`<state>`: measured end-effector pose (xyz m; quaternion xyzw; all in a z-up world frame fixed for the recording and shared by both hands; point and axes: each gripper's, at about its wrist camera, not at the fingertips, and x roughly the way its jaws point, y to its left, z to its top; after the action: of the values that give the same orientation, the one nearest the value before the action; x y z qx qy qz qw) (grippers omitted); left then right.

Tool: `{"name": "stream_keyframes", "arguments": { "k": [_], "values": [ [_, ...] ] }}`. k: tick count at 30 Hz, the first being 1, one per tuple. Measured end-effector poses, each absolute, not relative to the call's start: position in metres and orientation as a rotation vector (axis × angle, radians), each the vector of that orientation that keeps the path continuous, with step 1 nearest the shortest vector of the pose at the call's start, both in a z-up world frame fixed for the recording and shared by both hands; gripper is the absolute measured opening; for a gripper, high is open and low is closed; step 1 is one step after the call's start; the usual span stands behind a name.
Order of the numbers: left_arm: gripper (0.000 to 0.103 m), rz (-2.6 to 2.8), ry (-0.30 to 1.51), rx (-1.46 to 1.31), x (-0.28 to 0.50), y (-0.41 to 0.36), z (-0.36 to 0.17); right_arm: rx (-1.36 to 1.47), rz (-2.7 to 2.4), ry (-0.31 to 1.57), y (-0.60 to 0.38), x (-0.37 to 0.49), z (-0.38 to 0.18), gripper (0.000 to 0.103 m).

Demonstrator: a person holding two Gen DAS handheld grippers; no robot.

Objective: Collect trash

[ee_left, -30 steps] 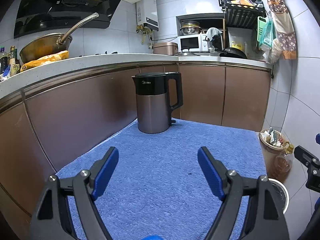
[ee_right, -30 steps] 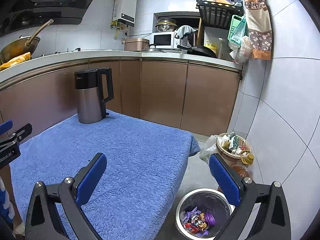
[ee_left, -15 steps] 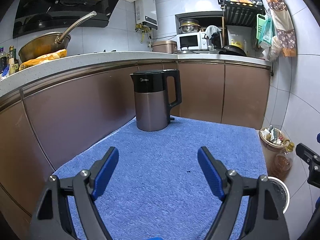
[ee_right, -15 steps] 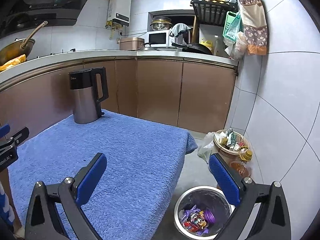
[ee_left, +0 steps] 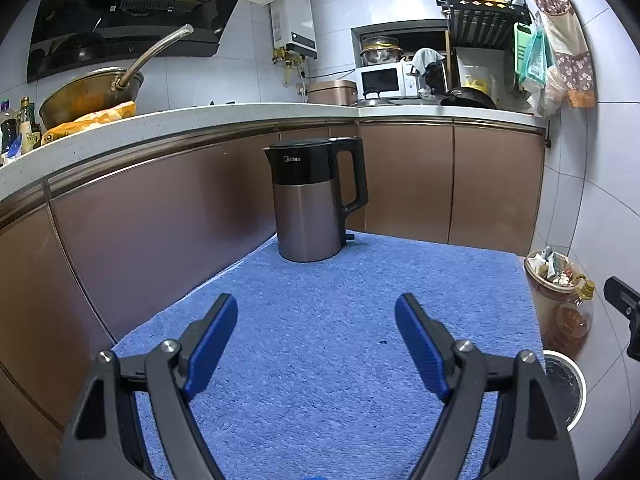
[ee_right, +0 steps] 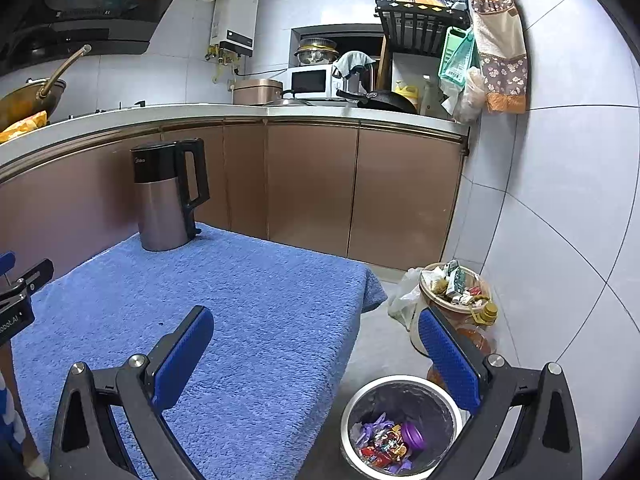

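A round metal trash bin (ee_right: 400, 428) stands on the floor beside the table, holding colourful wrappers (ee_right: 382, 446) and a purple lid. Its rim (ee_left: 570, 388) shows at the right edge of the left wrist view. My right gripper (ee_right: 316, 344) hangs open over the table's right edge and the bin, with nothing between its blue pads. My left gripper (ee_left: 316, 330) is open above the blue towel (ee_left: 320, 340), empty too. A tiny dark speck (ee_left: 383, 342) lies on the towel. No other loose trash shows on the table.
A black and steel kettle (ee_left: 314, 200) stands at the towel's far edge, against brown cabinets (ee_right: 312, 188). A second full waste basket (ee_right: 454, 286) with a bottle (ee_right: 486, 314) beside it sits by the tiled wall. The counter carries a wok (ee_left: 92, 94) and a microwave (ee_left: 386, 80).
The right wrist view has shifted slightly, so the kettle and bin sit a little further left. The left gripper has stayed put. Both jaws stand as wide as before.
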<state>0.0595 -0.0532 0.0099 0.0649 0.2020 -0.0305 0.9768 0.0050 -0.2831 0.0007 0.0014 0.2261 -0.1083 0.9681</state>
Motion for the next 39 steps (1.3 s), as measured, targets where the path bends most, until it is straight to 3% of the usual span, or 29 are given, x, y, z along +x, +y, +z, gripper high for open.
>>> {"name": "stream_keyframes", "arguments": {
  "k": [39],
  "values": [
    [0.08,-0.092,0.386,0.138,0.05,-0.065,0.013,0.034,-0.222,0.459,-0.301,0.001,-0.004,0.103]
  ]
}}
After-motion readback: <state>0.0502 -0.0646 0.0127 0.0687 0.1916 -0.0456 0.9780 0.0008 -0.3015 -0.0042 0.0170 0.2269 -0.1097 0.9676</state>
